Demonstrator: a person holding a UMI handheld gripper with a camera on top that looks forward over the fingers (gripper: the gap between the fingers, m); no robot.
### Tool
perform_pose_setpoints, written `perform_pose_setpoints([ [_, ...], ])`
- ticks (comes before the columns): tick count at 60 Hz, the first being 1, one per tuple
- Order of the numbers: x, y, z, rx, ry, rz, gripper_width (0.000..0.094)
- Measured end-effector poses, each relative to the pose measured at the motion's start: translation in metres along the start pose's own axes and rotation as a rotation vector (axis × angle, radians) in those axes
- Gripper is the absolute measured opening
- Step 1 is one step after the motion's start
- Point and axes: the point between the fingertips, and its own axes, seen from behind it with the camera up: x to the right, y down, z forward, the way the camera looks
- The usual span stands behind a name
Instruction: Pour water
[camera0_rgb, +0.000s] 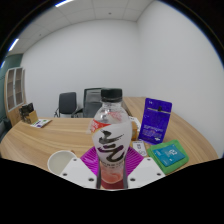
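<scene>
A clear plastic bottle (110, 135) with a black cap and a white label with black and red marks stands upright between my fingers, with a little pinkish liquid at its bottom. My gripper (111, 165) is shut on the bottle's lower body, the purple pads (88, 160) pressing on both sides. The bottle is held above a wooden table (45, 140). A white cup (64, 161) stands just left of the fingers.
A purple box (155, 120) stands upright to the right. A teal box (168, 153) lies right of the fingers, with a small green and white pack (137, 148) nearby. Office chairs (68, 103) stand beyond the table. A shelf (13, 95) is at the far left.
</scene>
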Motion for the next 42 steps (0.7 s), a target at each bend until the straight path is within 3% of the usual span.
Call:
perform_pose_setpoints([
  [10,0.007,0.040,0.011,-0.036,0.009,0.012,0.0304],
  [19,0.004,0.036,0.004,0.022,0.021,0.007,0.0341],
  [30,0.007,0.040,0.004,-0.029,0.023,0.019,0.0549],
  [34,0.007,0.044,0.000,-0.069,0.029,0.026,0.0836],
  [35,0.007,0.045,-0.003,-0.078,0.033,0.026,0.0872],
  [38,0.006,0.045,-0.014,-0.100,0.044,0.022,0.0830],
  [42,0.004,0.041,-0.036,-0.124,0.065,0.010,0.0867],
])
